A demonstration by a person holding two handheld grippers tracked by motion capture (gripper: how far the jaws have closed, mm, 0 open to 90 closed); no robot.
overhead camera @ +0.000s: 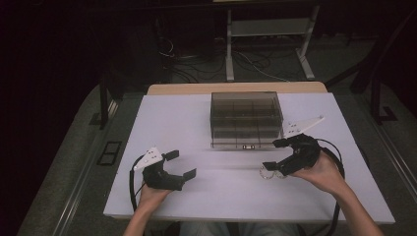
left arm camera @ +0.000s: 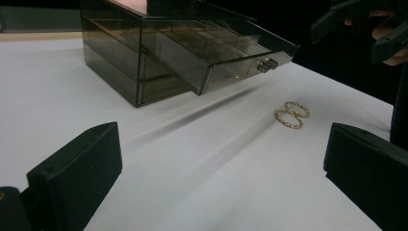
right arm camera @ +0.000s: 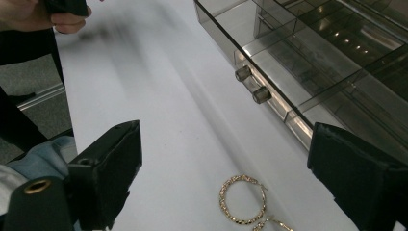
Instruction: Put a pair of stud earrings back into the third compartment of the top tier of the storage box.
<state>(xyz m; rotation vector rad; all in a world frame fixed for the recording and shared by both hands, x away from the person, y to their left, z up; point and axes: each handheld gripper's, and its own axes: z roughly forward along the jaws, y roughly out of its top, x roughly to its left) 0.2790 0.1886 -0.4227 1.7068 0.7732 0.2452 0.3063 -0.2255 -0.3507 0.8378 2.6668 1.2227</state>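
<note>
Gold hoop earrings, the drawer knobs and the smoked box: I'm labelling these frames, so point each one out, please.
Gold hoop earrings (left arm camera: 288, 119): left gripper view, rim of the nearer hoop.
Drawer knobs (right arm camera: 261, 95): right gripper view, face of the nearer knob.
Smoked box (overhead camera: 246, 104): high view, its top panel.

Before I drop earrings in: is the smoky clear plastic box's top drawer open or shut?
Open. The smoky clear plastic box's top drawer juts out past the box front, its divided compartments exposed from above; the lower drawer sits flush.

White table (overhead camera: 196, 191): smoky drawer box (overhead camera: 246, 118), two gold hoop earrings (right arm camera: 243, 199).
</note>
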